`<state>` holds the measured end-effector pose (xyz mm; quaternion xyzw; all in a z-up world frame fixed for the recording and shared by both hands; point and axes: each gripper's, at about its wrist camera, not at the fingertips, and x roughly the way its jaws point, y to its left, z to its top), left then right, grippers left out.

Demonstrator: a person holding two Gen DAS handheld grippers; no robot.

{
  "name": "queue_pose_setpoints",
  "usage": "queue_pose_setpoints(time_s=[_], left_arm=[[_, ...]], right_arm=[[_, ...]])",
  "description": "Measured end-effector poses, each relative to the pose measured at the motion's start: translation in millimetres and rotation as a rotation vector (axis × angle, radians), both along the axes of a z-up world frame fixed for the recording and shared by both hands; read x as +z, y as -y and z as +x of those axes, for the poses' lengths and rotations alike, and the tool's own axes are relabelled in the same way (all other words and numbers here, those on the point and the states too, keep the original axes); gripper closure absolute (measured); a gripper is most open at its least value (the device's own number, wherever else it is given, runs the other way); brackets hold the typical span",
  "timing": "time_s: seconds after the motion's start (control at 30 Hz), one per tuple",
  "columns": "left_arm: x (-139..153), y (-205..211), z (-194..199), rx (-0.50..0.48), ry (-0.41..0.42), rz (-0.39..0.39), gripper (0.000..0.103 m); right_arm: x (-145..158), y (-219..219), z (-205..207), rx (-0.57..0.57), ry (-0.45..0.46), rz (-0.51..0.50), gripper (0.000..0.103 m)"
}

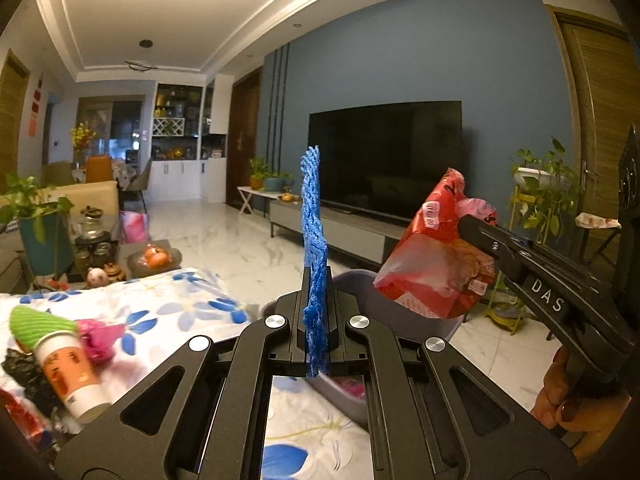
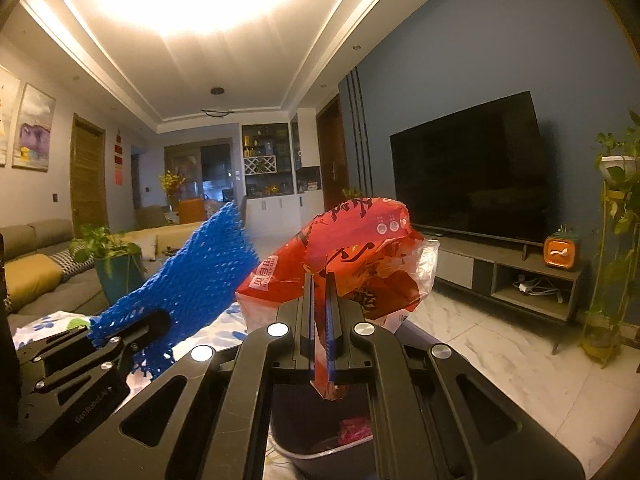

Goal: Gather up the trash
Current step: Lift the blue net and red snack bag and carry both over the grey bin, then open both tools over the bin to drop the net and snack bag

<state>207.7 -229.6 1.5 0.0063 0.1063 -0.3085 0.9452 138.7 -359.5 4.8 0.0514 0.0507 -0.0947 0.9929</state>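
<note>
My left gripper (image 1: 316, 304) is shut on a blue foam net sleeve (image 1: 314, 240) that stands upright between its fingers; it also shows in the right wrist view (image 2: 188, 280). My right gripper (image 2: 319, 300) is shut on a red snack wrapper (image 2: 360, 256), held above a grey trash bin (image 2: 320, 440) with pink trash inside. In the left wrist view the wrapper (image 1: 436, 256) hangs over the bin (image 1: 356, 284). A green foam net (image 1: 38, 326), an orange-and-white tube (image 1: 70, 376) and a pink wrapper (image 1: 98, 338) lie on the floral cloth (image 1: 168, 300).
A potted plant (image 1: 38, 232), jars and a fruit dish (image 1: 154, 258) stand behind the cloth. A TV (image 1: 384, 156) on a low console is across the marble floor. A plant stand (image 1: 536, 216) is at the right, a sofa (image 2: 36, 264) at the left.
</note>
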Motion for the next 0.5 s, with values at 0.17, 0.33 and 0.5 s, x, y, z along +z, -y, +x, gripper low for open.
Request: queue_pose_setpoints(time_s=[0.17,0.33,0.5], left_arm=[[-9,13,15,-0.020,-0.019,0.007,0.100],[-15,18,30,-0.032,-0.051,0.005,0.100],[-20,28,40,-0.040,-0.062,0.011,0.100]], right_arm=[[-2,3,13,-0.017,-0.017,-0.011,0.098],[-7,9,24,-0.026,-0.033,-0.011,0.098],[-11,16,34,-0.026,-0.047,-0.006,0.098]])
